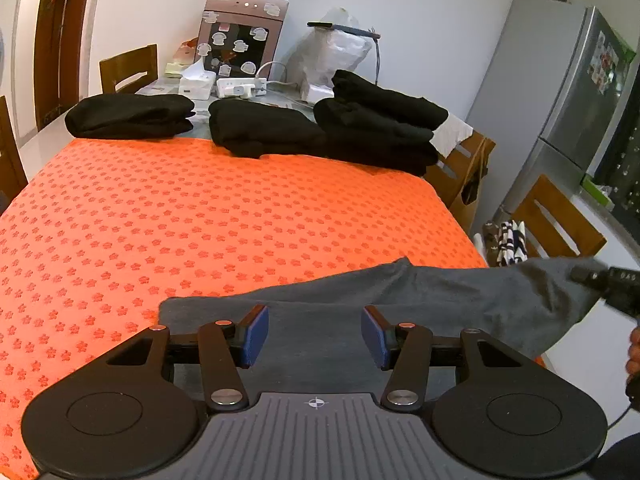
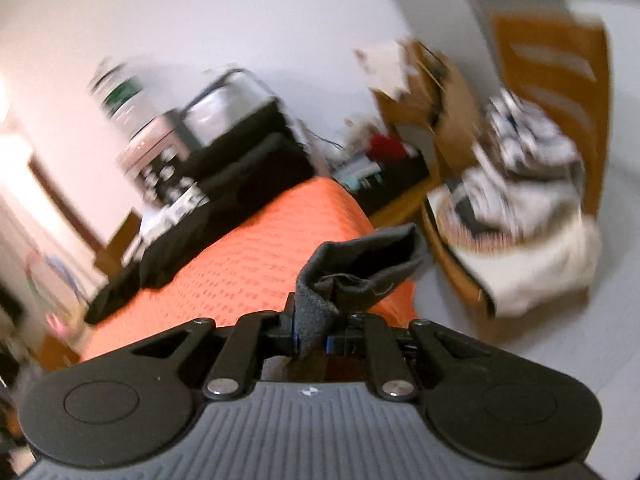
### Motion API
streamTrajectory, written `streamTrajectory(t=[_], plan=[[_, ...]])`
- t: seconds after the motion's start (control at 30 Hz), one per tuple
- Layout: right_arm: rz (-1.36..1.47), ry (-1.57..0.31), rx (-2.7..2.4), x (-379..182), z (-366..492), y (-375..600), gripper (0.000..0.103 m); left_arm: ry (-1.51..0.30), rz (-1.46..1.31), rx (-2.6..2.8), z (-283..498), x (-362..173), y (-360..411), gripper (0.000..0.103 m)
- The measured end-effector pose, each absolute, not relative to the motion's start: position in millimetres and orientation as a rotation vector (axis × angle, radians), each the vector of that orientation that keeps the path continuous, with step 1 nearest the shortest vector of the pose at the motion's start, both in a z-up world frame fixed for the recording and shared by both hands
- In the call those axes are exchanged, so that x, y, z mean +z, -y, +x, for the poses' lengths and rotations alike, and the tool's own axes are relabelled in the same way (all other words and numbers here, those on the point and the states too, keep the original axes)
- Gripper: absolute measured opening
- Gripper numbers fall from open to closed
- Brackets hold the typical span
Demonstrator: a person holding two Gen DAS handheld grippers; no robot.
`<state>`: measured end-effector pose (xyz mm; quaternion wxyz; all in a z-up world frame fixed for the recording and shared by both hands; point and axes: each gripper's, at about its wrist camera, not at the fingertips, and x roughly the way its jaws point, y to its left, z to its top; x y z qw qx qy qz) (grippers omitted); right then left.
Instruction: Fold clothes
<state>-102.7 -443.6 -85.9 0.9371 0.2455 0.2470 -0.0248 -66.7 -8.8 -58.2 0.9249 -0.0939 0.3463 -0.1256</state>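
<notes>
Item: grey garment (image 1: 400,292), one piece, unfolded. It lies along the near edge of the orange patterned cloth (image 1: 200,220) that covers the table, with its right end lifted off the surface and drawn out past the table's right side.

Holding: right gripper (image 2: 314,336), jaws closed tight on a bunched corner of the grey garment (image 2: 360,264); the wrist view is blurred, so little else is sure there. Left gripper (image 1: 315,336), jaws wide apart, blue pads (image 1: 254,336) bare, nothing between them; it hangs over the garment's near left part, whether touching the fabric I cannot tell.

Already done, by the look of it: three lots of folded black clothes (image 1: 256,128) ranged along the far edge of the orange cloth, the rightmost stacked higher.

Left to do, as I judge: this grey piece has no fold in it yet; it wants spreading flat first. A heap of mixed clothing (image 2: 520,200) sits on a wooden chair (image 2: 556,64) to the right, likely waiting its turn.

Surroundings: water dispenser (image 1: 244,32), power strip (image 1: 240,86), refrigerator (image 1: 560,100).
</notes>
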Motion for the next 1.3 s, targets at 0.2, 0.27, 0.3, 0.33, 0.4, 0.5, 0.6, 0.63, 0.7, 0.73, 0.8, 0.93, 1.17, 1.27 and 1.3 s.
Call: streamTrajectory(t=[0.2,0.27,0.3,0.33,0.4,0.5,0.6,0.63,0.7,0.73,0.8,0.93,1.17,1.27,1.3], plan=[[0.180,-0.476,0.029,-27,-96,370,0.013,-0.703,-0.214,-0.273,-67,-58,-21,0.054],[0.089,-0.466,0.055,-14,-93,339,0.013,-0.701,-0.215,-0.278,-67,-58,-32,0.054],[0.040,-0.463,0.069,-9,-91,323,0.013,-0.700,-0.214,-0.282,-67,-57,-37,0.054],[-0.009,-0.461,0.087,-5,-89,306,0.013,-0.698,-0.210,-0.287,-68,-56,-44,0.054],[-0.106,-0.456,0.126,-1,-85,271,0.013,-0.697,-0.200,-0.301,-70,-55,-56,0.055],[-0.186,-0.468,0.196,-1,-82,219,0.013,-0.703,-0.182,-0.319,-72,-55,-72,0.055],[-0.242,-0.494,0.257,-16,-79,175,0.013,-0.712,-0.165,-0.334,-73,-57,-85,0.055],[-0.259,-0.506,0.276,-23,-79,161,0.013,-0.715,-0.159,-0.339,-73,-57,-90,0.055],[-0.310,-0.531,0.306,-42,-80,133,0.013,-0.721,-0.148,-0.348,-74,-58,-99,0.055],[-0.339,-0.546,0.317,-52,-80,121,0.013,-0.724,-0.142,-0.353,-74,-59,-103,0.055],[-0.397,-0.579,0.334,-72,-81,100,0.013,-0.730,-0.131,-0.363,-75,-60,-112,0.055],[-0.457,-0.627,0.339,-99,-86,75,0.013,-0.736,-0.111,-0.383,-75,-62,-127,0.055],[-0.430,-0.691,0.388,-117,-83,65,0.033,-0.722,-0.099,-0.437,-68,-62,-122,0.056],[-0.367,-0.676,0.446,-100,-90,75,0.038,-0.709,-0.084,-0.486,-64,-60,-105,0.056],[-0.344,-0.667,0.459,-93,-92,80,0.038,-0.706,-0.079,-0.505,-63,-60,-98,0.056]])
